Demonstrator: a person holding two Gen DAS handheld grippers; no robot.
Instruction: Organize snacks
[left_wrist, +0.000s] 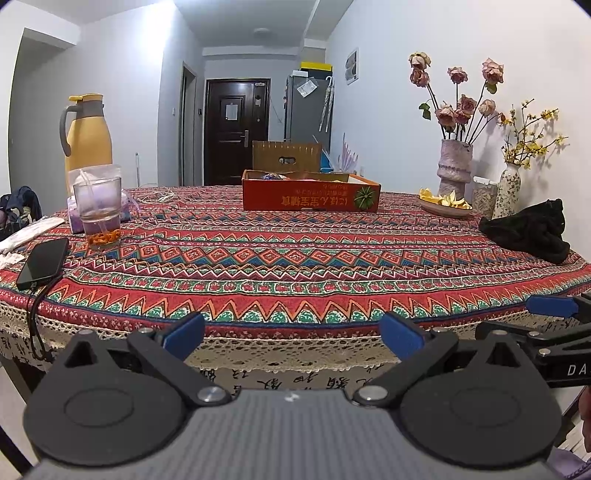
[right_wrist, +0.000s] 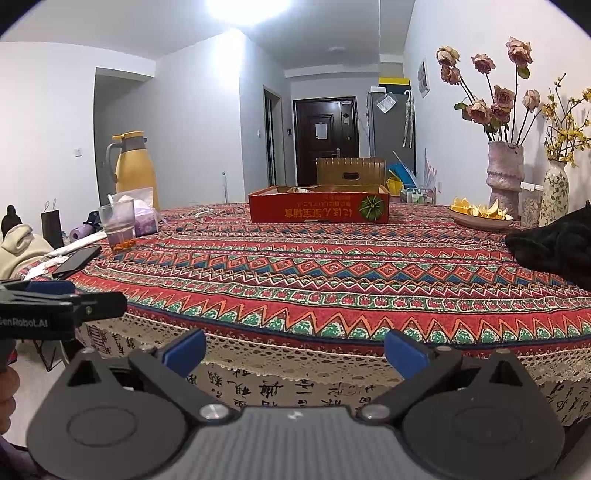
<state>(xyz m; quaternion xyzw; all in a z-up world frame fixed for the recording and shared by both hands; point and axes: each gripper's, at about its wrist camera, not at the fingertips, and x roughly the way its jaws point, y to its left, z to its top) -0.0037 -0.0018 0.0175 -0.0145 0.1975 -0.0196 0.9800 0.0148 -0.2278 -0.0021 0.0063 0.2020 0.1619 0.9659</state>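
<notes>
A shallow red cardboard box (left_wrist: 311, 195) stands at the far side of the table, with wrapped snacks just showing over its rim; it also shows in the right wrist view (right_wrist: 319, 208). My left gripper (left_wrist: 293, 334) is open and empty, held at the table's near edge, far from the box. My right gripper (right_wrist: 294, 352) is open and empty too, beside the left one at the same edge. Each gripper shows at the side of the other's view.
A patterned cloth (left_wrist: 295, 258) covers the table. At left are a phone (left_wrist: 43, 263), a glass cup (left_wrist: 99, 212), a tissue pack and a yellow jug (left_wrist: 86, 134). At right are a black cloth (left_wrist: 528, 230), a plate of peel (left_wrist: 445, 203) and two vases (left_wrist: 455, 166).
</notes>
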